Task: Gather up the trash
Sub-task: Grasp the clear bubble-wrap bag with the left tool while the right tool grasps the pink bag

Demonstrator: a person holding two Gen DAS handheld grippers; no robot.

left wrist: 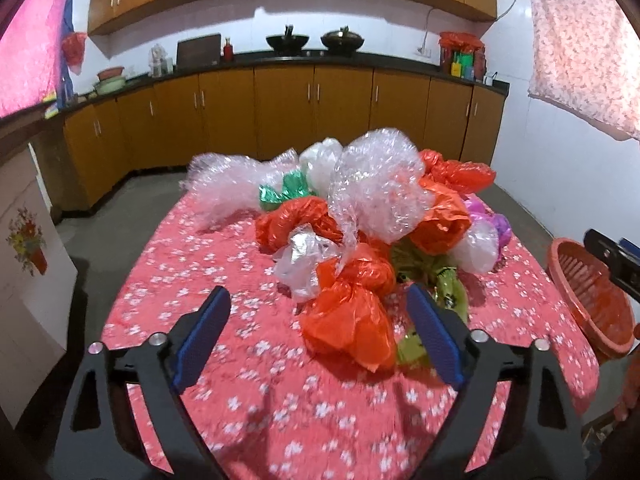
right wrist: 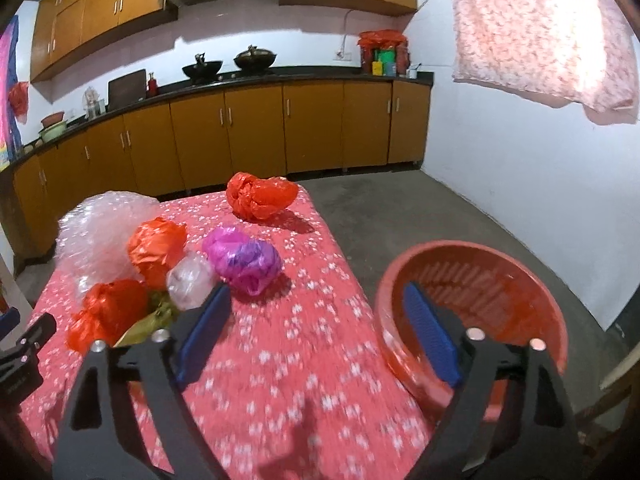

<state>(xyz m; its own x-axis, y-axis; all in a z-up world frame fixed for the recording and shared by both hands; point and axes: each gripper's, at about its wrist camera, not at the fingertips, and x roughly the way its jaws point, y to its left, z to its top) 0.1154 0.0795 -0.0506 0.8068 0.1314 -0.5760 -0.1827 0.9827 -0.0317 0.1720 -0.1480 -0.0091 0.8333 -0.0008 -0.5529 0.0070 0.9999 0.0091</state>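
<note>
Both the left tongs (left wrist: 318,330) and right tongs (right wrist: 316,330) are hovering spread and empty over the bench (left wrist: 248,396), where light, crinkly, slippery plastic bags (left wrist: 360,220) are lying heaped mid-bench, likely best pinched at a bunched knot, left of the red basket (right wrist: 480,280).

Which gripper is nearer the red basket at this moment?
Right. The right gripper hangs open with one finger in front of the red basket; the left gripper, also open, faces the bag pile, basket off to its right.

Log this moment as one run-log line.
left gripper: open, empty, facing crumpled orange plastic bag | right gripper: open, empty | red slatted plastic basket: beside table, nothing visible inside | trash on floral tablecloth
</note>
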